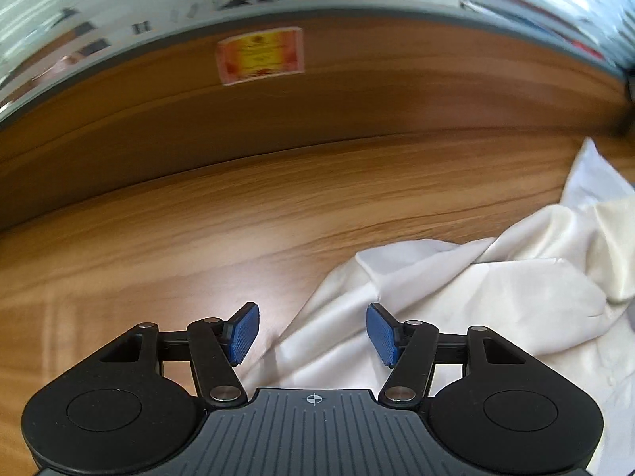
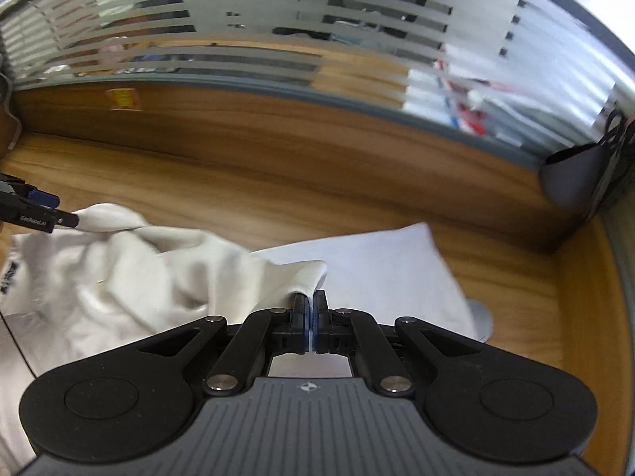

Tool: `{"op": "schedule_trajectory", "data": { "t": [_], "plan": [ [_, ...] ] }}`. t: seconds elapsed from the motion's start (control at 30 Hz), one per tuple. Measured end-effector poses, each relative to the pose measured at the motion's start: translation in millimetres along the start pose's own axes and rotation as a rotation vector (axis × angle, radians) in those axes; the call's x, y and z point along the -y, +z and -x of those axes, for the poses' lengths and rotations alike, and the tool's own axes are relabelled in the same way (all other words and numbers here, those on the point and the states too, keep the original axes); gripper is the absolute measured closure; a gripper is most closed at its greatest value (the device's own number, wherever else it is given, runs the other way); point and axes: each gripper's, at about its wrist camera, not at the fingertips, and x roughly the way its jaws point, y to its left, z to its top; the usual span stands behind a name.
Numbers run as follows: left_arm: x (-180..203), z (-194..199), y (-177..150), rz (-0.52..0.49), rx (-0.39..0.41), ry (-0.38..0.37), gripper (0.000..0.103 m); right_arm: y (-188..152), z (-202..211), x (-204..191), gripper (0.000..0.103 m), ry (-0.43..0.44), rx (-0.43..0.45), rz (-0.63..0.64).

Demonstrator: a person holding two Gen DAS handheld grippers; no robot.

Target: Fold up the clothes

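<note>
A crumpled white garment [image 1: 456,297] lies on the wooden table [image 1: 198,238], filling the lower right of the left wrist view. My left gripper [image 1: 313,333] hovers open over the garment's left edge, and its blue pads [image 1: 244,333] touch no cloth. In the right wrist view my right gripper [image 2: 309,301] is shut on a fold of the white garment [image 2: 119,277], which rises in a ridge to its fingertips. The left gripper [image 2: 39,208] shows at the far left edge, by the garment's far corner. A flat white piece of cloth [image 2: 381,269] lies beneath and right of the pinched fold.
A low wooden back panel [image 1: 357,91] with an orange sticker [image 1: 260,55] borders the table, with striped frosted glass [image 2: 238,20] above it. A dark grey pouch [image 2: 571,178] hangs at the right corner. Bare wood [image 2: 198,182] stretches behind the garment.
</note>
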Motion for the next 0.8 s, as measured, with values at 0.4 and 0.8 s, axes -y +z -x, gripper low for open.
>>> {"op": "schedule_trajectory", "data": {
  "t": [0.4,0.8],
  "plan": [
    [-24,-3,15,0.215,0.097,0.065,0.1,44,-22,26,0.102,-0.181,0.061,0.063],
    [-70,51,-7,0.554,0.21,0.087,0.101,25,14,0,0.102,-0.219,0.148,0.18]
  ]
}}
